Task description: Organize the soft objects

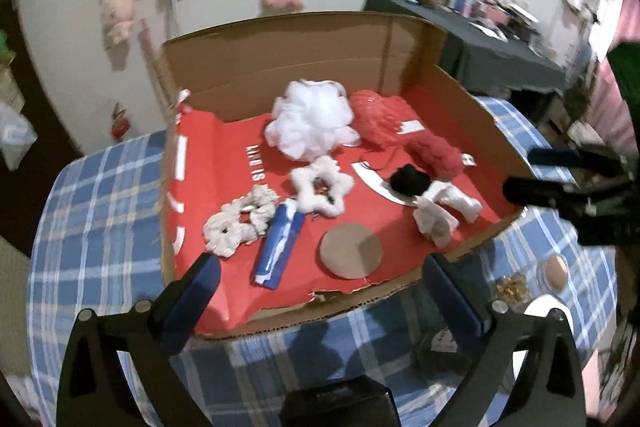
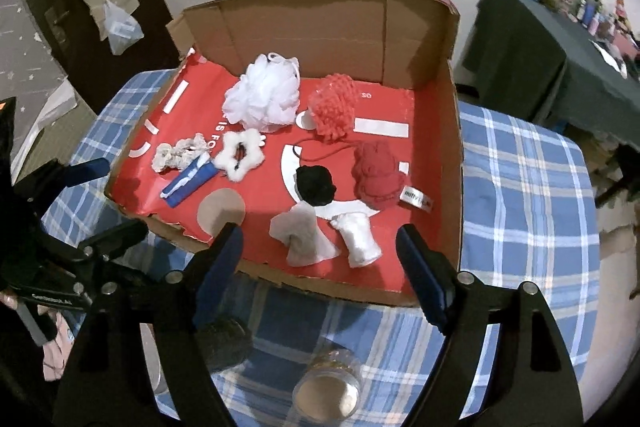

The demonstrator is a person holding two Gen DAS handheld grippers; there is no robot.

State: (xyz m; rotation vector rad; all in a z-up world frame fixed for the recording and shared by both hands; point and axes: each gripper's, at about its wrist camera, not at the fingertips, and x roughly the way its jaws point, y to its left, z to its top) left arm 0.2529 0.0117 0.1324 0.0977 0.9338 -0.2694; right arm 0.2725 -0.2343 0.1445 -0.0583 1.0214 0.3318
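Inside cardboard box (image 2: 454,163), white loofah (image 2: 262,95), scrunchies (image 1: 240,225)

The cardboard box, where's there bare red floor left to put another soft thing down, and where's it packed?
Inside the cardboard box, bare floor lies near the right wall, beyond the red plush, and at the front left corner, before the blue tube. The middle is crowded around the black pompom, white star scrunchie and white loofah.

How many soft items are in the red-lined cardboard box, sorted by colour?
White or cream: 5 (white mesh bath pouf, white fluffy star scrunchie, cream ruffled scrunchies, grey-white cloth piece, white satin piece)
Red: 2 (red mesh pouf, red knit bundle)
Black: 1 (black pom-pom)
Blue: 1 (blue-and-white roll)
Total: 9
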